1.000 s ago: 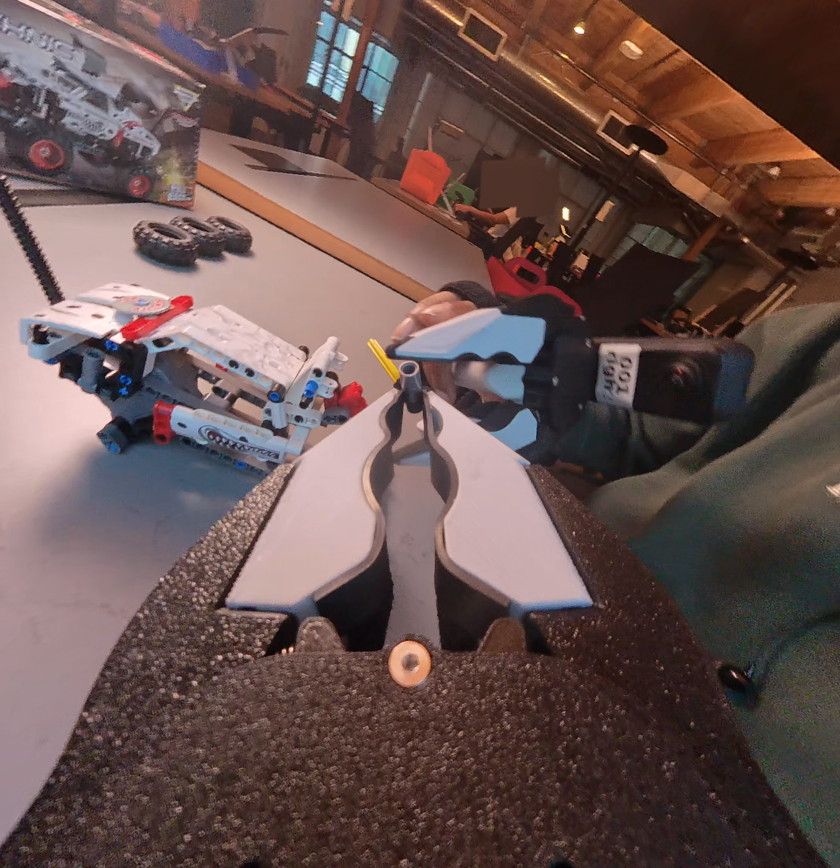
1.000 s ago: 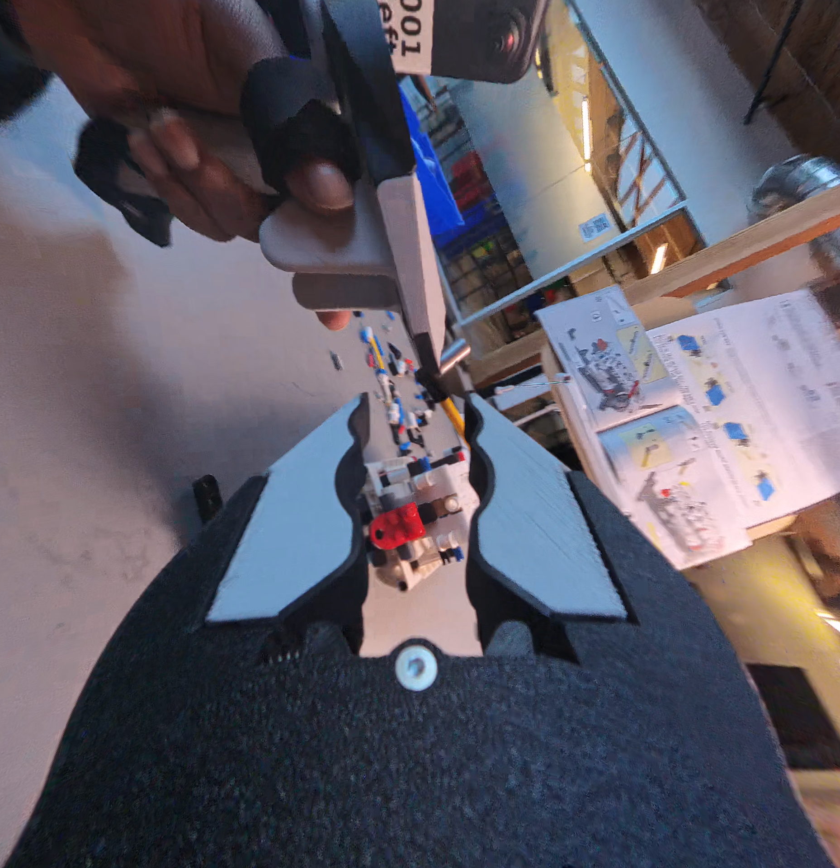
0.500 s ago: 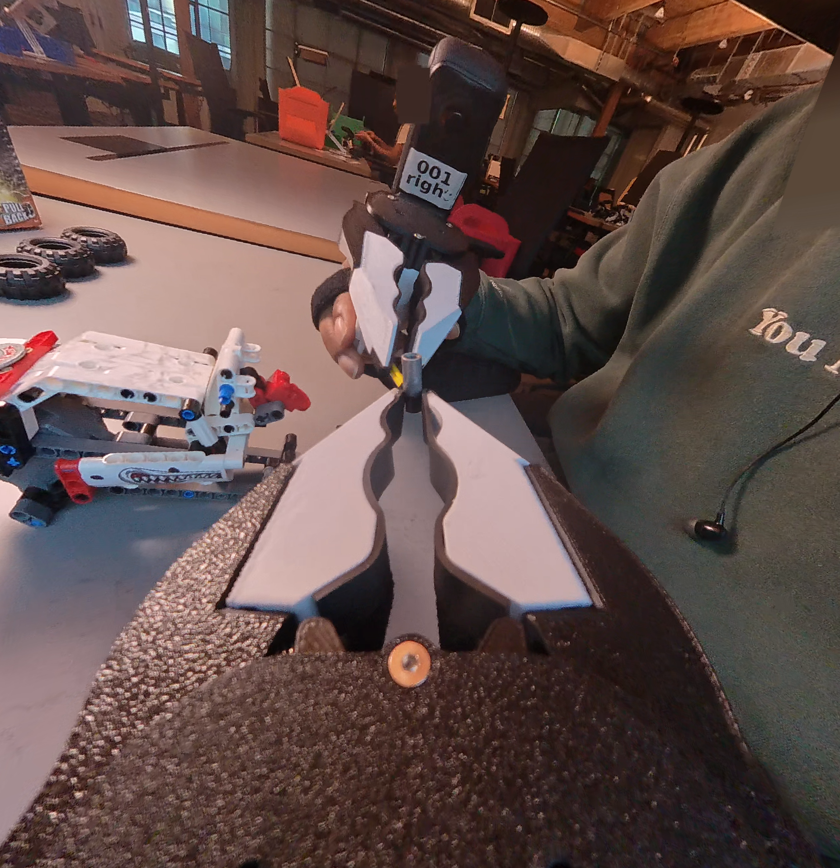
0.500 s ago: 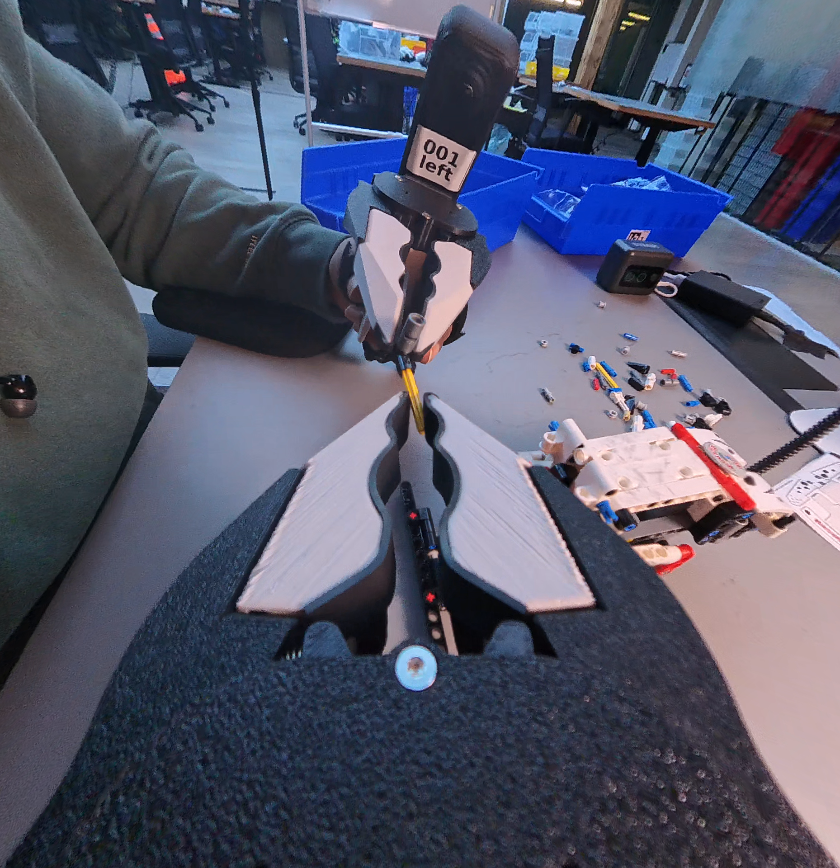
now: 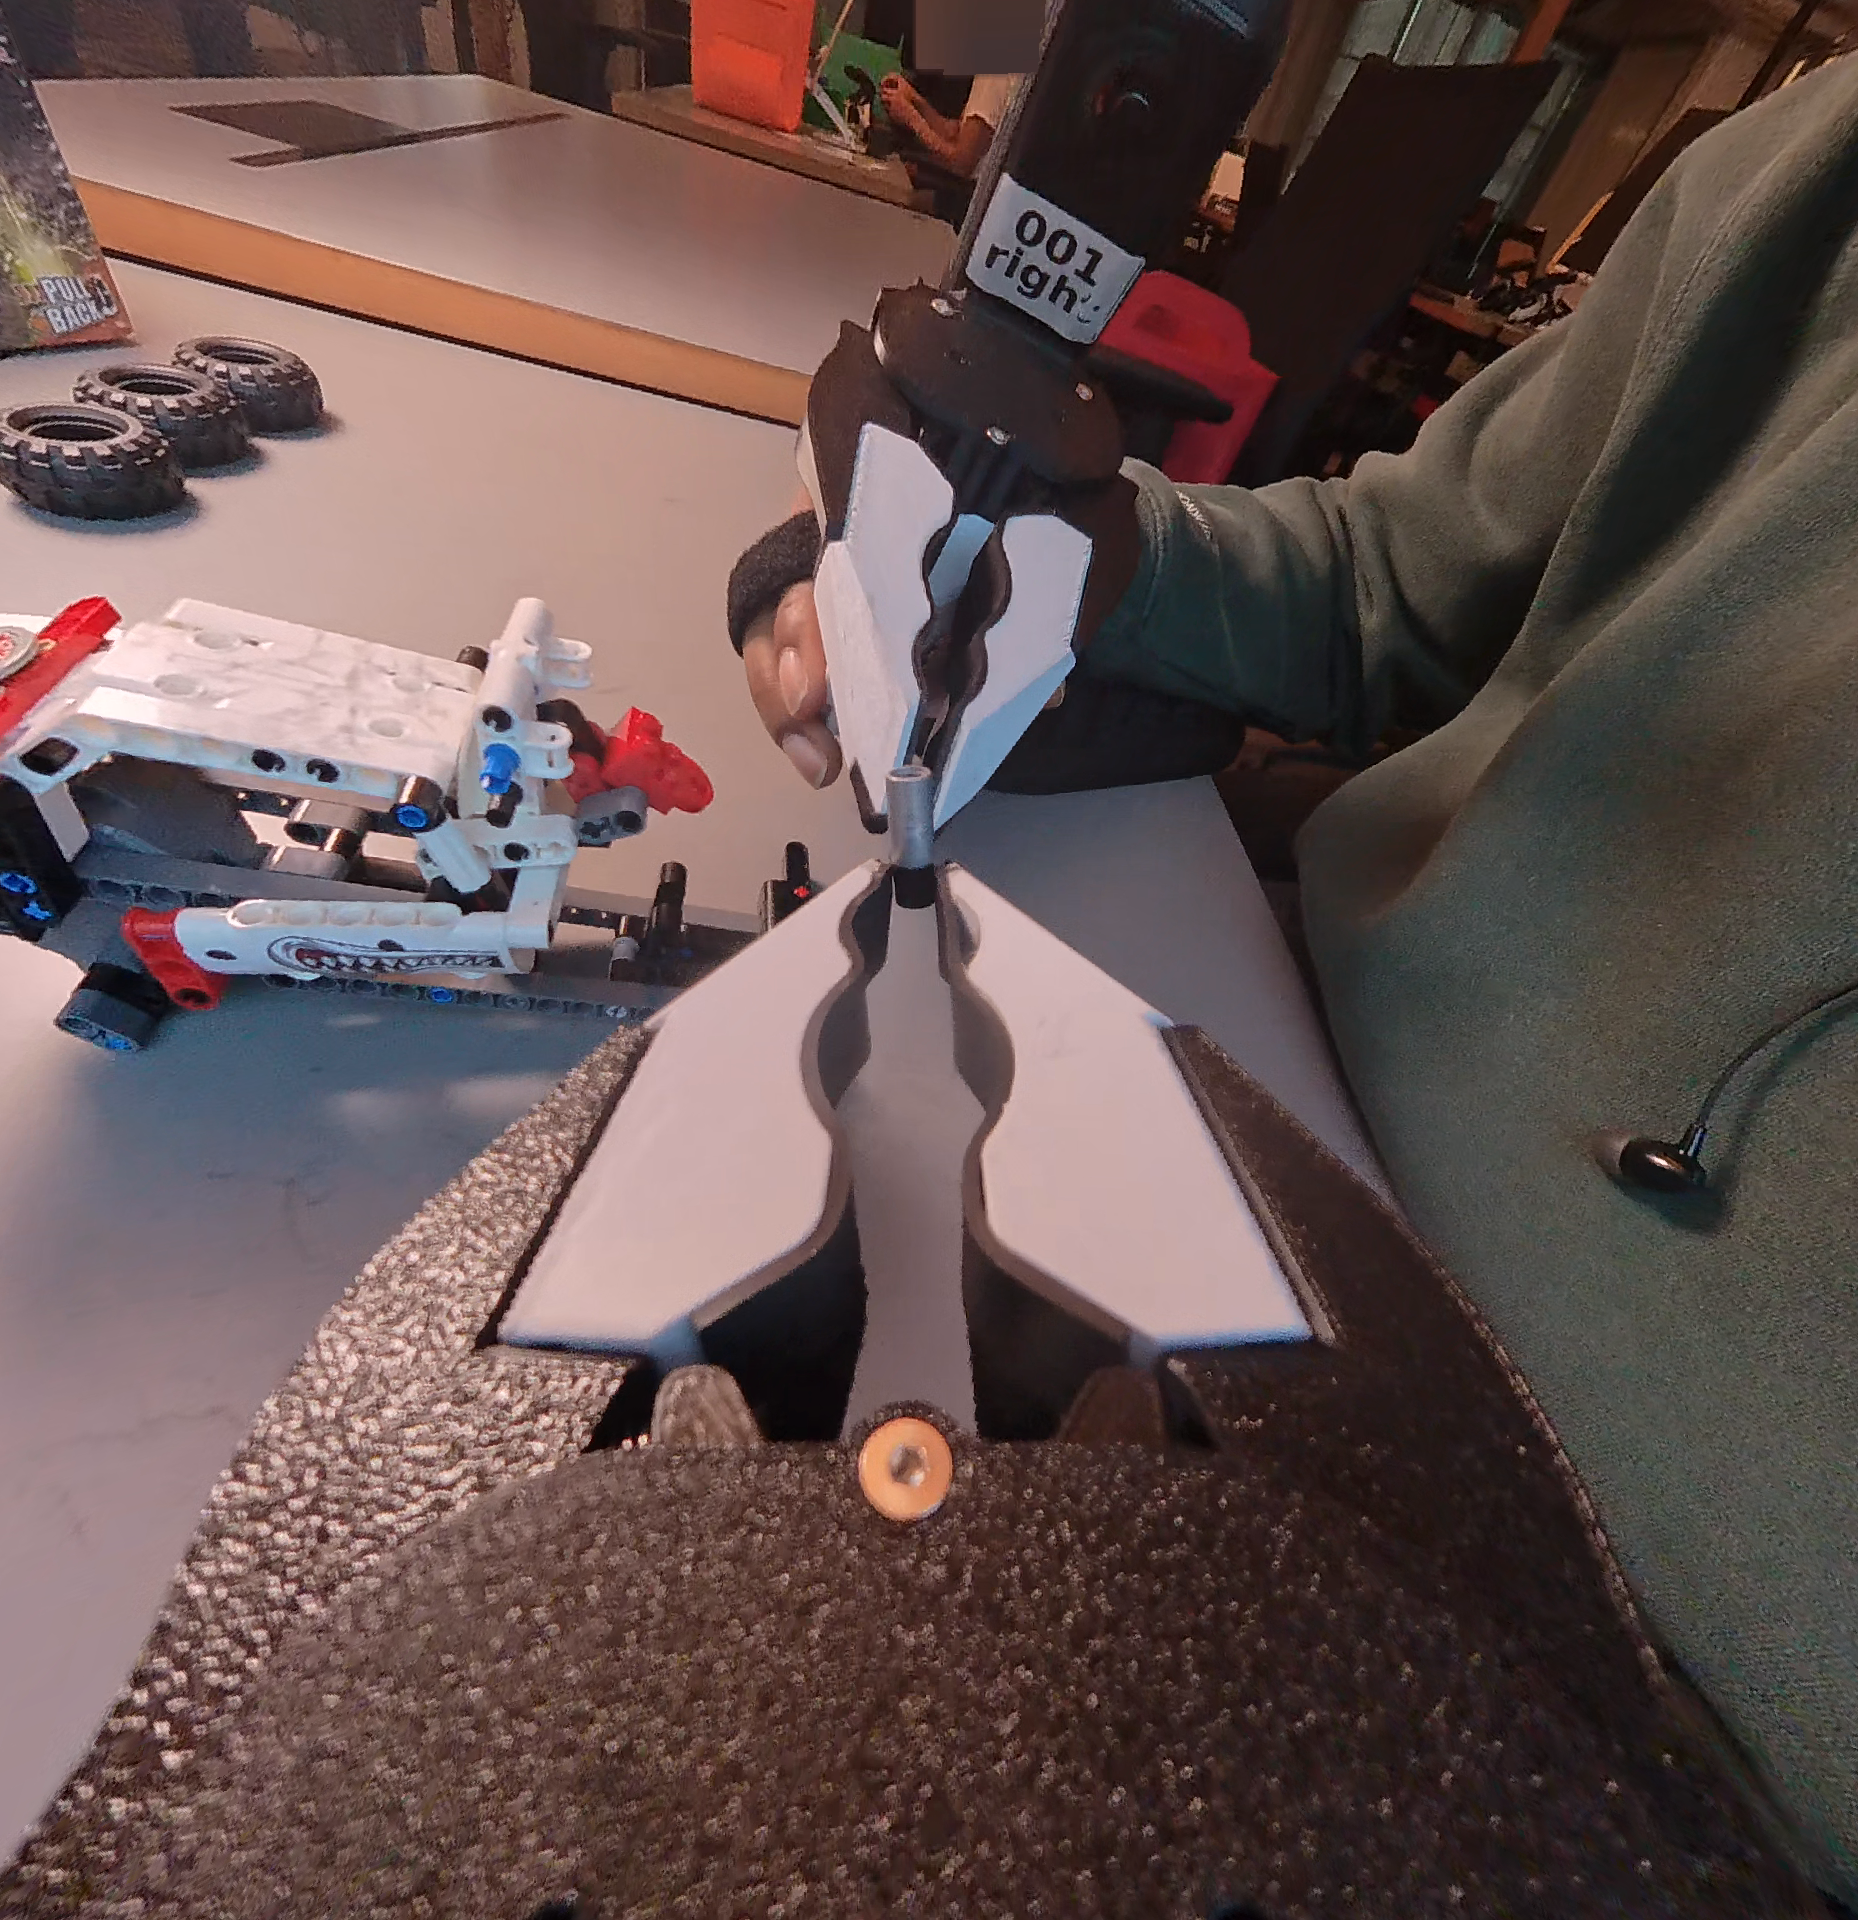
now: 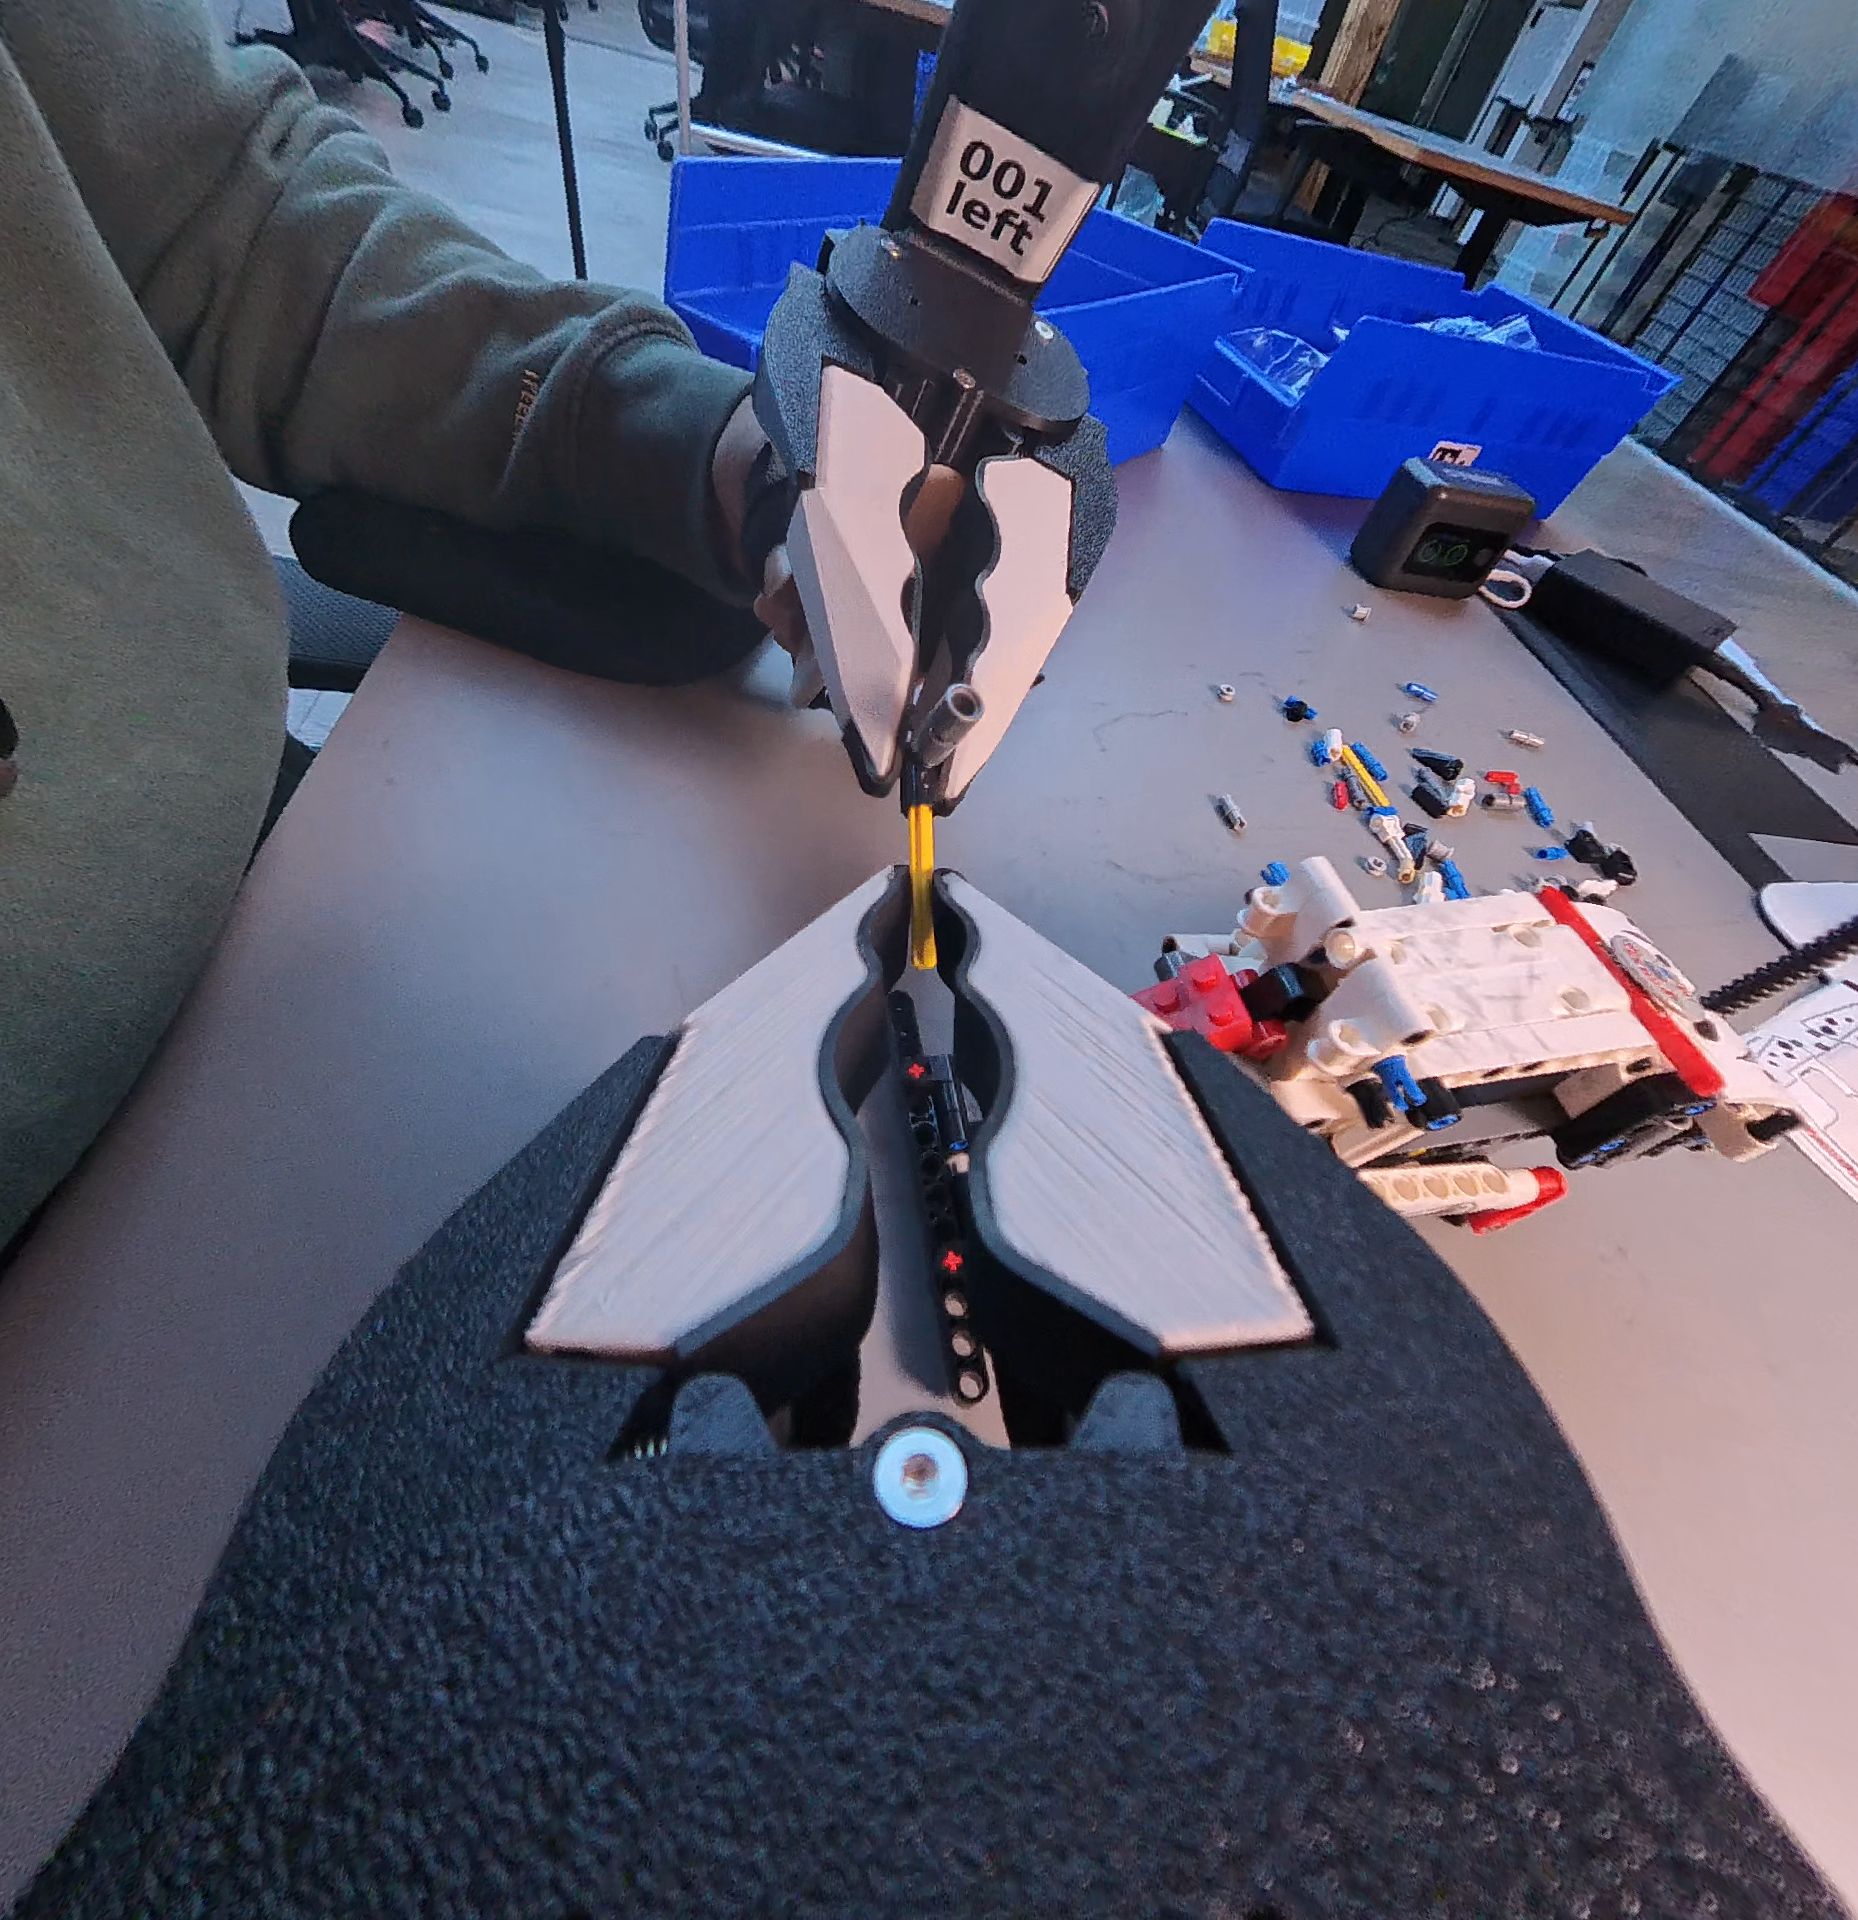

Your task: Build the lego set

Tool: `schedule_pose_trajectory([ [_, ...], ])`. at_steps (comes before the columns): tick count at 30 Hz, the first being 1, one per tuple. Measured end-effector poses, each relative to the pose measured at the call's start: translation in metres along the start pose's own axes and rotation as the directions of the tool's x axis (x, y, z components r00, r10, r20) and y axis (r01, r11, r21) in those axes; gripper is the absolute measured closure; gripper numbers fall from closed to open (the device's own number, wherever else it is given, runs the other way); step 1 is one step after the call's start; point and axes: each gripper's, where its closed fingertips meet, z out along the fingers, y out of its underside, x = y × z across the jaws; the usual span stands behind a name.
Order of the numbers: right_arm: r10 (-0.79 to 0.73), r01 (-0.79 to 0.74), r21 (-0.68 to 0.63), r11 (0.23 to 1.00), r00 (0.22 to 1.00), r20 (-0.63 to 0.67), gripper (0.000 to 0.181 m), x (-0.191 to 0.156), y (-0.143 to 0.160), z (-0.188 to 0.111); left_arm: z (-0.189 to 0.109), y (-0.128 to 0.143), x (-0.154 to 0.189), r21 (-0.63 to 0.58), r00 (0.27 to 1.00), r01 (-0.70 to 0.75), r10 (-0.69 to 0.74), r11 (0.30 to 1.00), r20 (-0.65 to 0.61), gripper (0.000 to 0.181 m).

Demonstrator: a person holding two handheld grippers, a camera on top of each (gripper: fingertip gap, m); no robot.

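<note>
Grey table; blue bins behind hold clear bags, contents unclear.

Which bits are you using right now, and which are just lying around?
In use:
- thin yellow plastic axle
- small grey plastic tube
- left gripper
- right gripper

Lying about:
- three black rubber tyres
- blue plastic bins
- scattered small loose pieces

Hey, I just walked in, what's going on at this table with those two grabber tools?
A person is building a Lego truck with a handheld gripper in each hand. The left gripper has its jaws shut on a small grey sleeve piece, and the right gripper pinches a yellow axle. The two are held tip to tip above the table, axle meeting sleeve. The part-built white and red truck lies alongside, with loose pieces beyond and three tyres waiting.
</note>
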Motion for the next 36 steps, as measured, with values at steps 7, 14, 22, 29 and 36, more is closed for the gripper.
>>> schedule_pose_trajectory([
  [7,0.025,-0.025,0.023,0.999,1.0,-0.004,0.177,0.001,-0.005,-0.001,-0.002,-0.001,0.0,0.013,0.998,-0.055,0.054,0.998,0.026,0.175],
  [14,0.024,-0.024,-0.002,1.0,1.0,0.005,0.177,0.0,0.0,-0.002,-0.002,0.0,0.0,0.004,0.995,-0.09,0.09,0.996,0.048,0.175],
  [22,-0.033,0.031,-0.106,0.994,0.999,-0.013,0.178,0.003,0.019,0.003,0.006,0.017,-0.012,-0.116,0.989,-0.091,0.104,0.989,0.106,0.174],
  [29,-0.018,-0.003,-0.265,0.964,0.997,-0.077,0.171,0.026,0.05,-0.018,0.003,0.032,-0.044,-0.212,0.961,-0.081,0.133,0.974,0.243,0.174],
  [36,-0.019,-0.001,-0.297,0.955,0.998,-0.064,0.165,0.038,0.071,-0.009,0.002,0.04,-0.057,-0.265,0.952,-0.087,0.159,0.96,0.263,0.174],
])
